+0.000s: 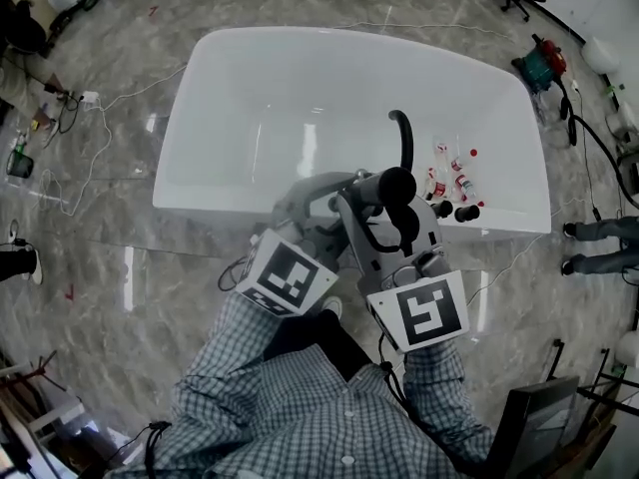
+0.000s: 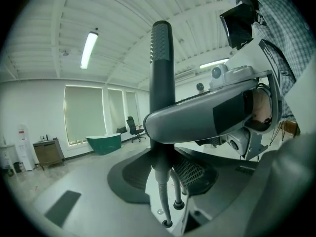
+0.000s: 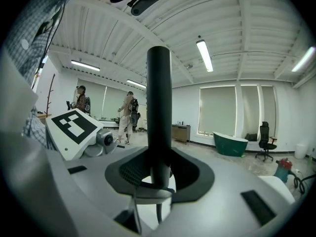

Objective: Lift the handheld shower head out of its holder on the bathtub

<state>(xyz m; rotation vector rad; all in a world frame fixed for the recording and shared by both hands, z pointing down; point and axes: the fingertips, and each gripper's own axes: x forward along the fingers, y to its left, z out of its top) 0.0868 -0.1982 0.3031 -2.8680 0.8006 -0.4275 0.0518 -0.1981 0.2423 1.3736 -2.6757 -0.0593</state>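
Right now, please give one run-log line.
phase: lift | shower head: upright, above bathtub | left gripper: shut on it | right gripper: shut on it

Both grippers side by side, jaws closed on one object.
The grey two-jaw left gripper (image 2: 163, 177) and the grey two-jaw right gripper (image 3: 158, 177) each clamp the black cylindrical shower handle (image 3: 159, 112). The checked-sleeved forearms (image 1: 228, 352) reach forward and converge, with the grippers close to level.

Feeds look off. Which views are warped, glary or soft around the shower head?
Head view: fisheye bows the bathtub rim, glare streaks on the floor. Left gripper view: shower head sharp, ceiling lamp blown out. Right gripper view: shower head near-black, detail lost; corners vignetted.
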